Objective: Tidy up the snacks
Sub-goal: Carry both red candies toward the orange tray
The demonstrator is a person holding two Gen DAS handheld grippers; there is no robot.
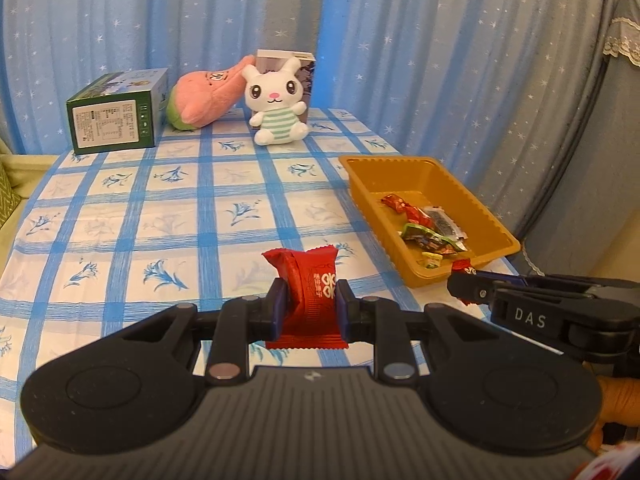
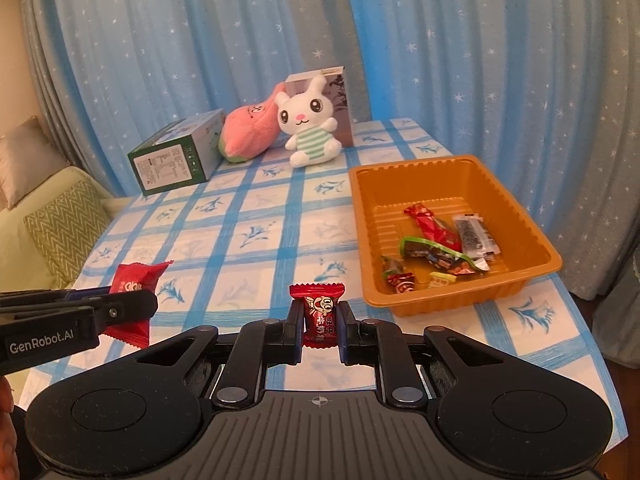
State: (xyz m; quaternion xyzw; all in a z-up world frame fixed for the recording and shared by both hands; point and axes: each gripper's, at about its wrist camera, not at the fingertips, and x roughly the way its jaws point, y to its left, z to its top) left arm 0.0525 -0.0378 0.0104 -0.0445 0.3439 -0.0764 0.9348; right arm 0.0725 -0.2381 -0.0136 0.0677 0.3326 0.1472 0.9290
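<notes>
My left gripper (image 1: 311, 307) is shut on a red snack packet (image 1: 310, 280), held above the checked tablecloth. That packet (image 2: 134, 280) and the left gripper's fingers (image 2: 120, 308) also show at the left of the right wrist view. A small dark red wrapped candy (image 2: 319, 314) is clamped in my right gripper (image 2: 319, 330). In the left wrist view the right gripper's fingers (image 1: 476, 286) come in from the right, just before the near edge of the orange tray (image 1: 424, 164). The tray (image 2: 416, 164) holds several wrapped snacks (image 2: 440, 244) at its near end.
At the far side of the table (image 1: 120, 216) stand a green box (image 1: 116, 114), a pink plush (image 1: 208, 94), a white rabbit plush (image 1: 276, 102) and a carton behind it. Blue starred curtains hang behind. A sofa with cushions (image 2: 60, 224) sits to the left.
</notes>
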